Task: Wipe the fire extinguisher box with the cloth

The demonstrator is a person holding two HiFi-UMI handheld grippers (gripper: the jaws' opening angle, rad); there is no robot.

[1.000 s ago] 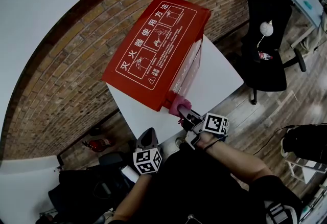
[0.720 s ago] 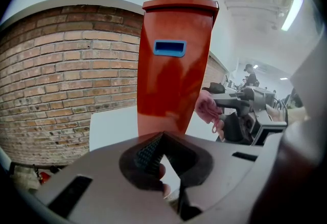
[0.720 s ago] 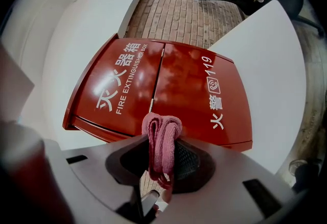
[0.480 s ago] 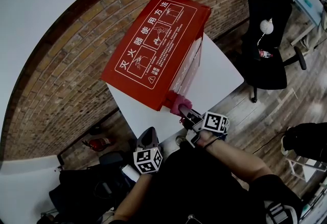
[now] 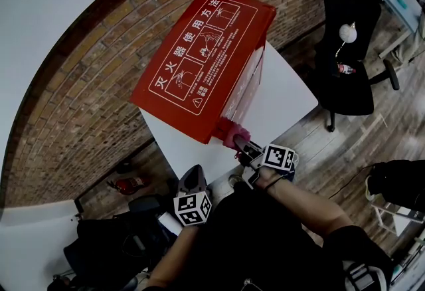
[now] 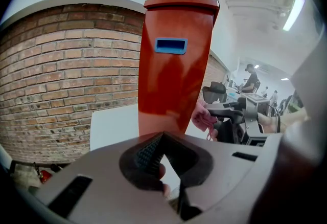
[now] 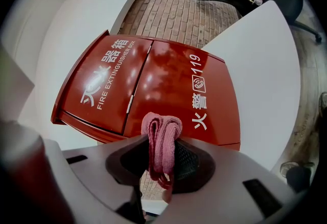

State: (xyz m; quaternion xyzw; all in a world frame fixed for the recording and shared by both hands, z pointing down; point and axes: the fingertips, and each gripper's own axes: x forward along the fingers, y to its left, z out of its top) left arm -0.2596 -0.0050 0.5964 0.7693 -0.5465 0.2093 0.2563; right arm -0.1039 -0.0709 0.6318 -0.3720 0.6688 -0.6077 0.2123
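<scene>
The red fire extinguisher box [image 5: 206, 57] stands on a white table [image 5: 285, 100], its instruction panel facing up toward the head view. My right gripper [image 5: 243, 145] is shut on a folded pink cloth [image 5: 234, 133], which is pressed against the box's lower front corner. In the right gripper view the cloth [image 7: 162, 138] sticks up between the jaws of the right gripper [image 7: 163, 141], right before the box's door [image 7: 168, 85] with white lettering. My left gripper [image 5: 192, 180] hangs at the table's near edge, apart from the box. Its jaws [image 6: 162, 136] meet at the tips with nothing held; the box [image 6: 176, 64] rises ahead.
A brick wall [image 5: 80, 103] runs behind the table. A black office chair [image 5: 345, 64] stands to the right on the wood floor. A small red extinguisher [image 5: 126, 185] lies on the floor at lower left. People work at desks [image 6: 250, 82] in the distance.
The right gripper and cloth have crept slightly to the right along the box's lower edge. The left gripper has stayed where it was.
</scene>
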